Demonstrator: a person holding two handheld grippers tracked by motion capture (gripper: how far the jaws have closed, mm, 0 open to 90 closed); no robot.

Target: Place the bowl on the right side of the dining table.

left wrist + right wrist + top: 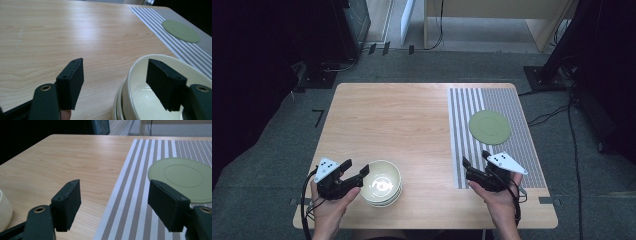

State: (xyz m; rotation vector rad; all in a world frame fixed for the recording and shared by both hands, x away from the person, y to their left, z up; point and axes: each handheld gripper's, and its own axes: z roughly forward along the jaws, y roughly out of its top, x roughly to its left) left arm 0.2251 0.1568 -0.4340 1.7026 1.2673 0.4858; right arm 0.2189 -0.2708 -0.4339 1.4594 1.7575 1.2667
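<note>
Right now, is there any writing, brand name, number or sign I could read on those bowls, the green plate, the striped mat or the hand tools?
None can be read.
The stacked bowls and the green plate are plain.
The striped mat has stripes, no letters.
The grey plates on the left gripper and right gripper show small dark dots, no text.

Stack of bowls (382, 183) sits on the table (402, 125) near its front edge, left of the placemat (494, 135). Placemat covers the table's right side, with a plate (490, 127) on it, behind and right of the bowls. Left gripper (354, 172) straddles the bowls' left rim; right gripper (476, 159) sits over the placemat's front edge.
</note>
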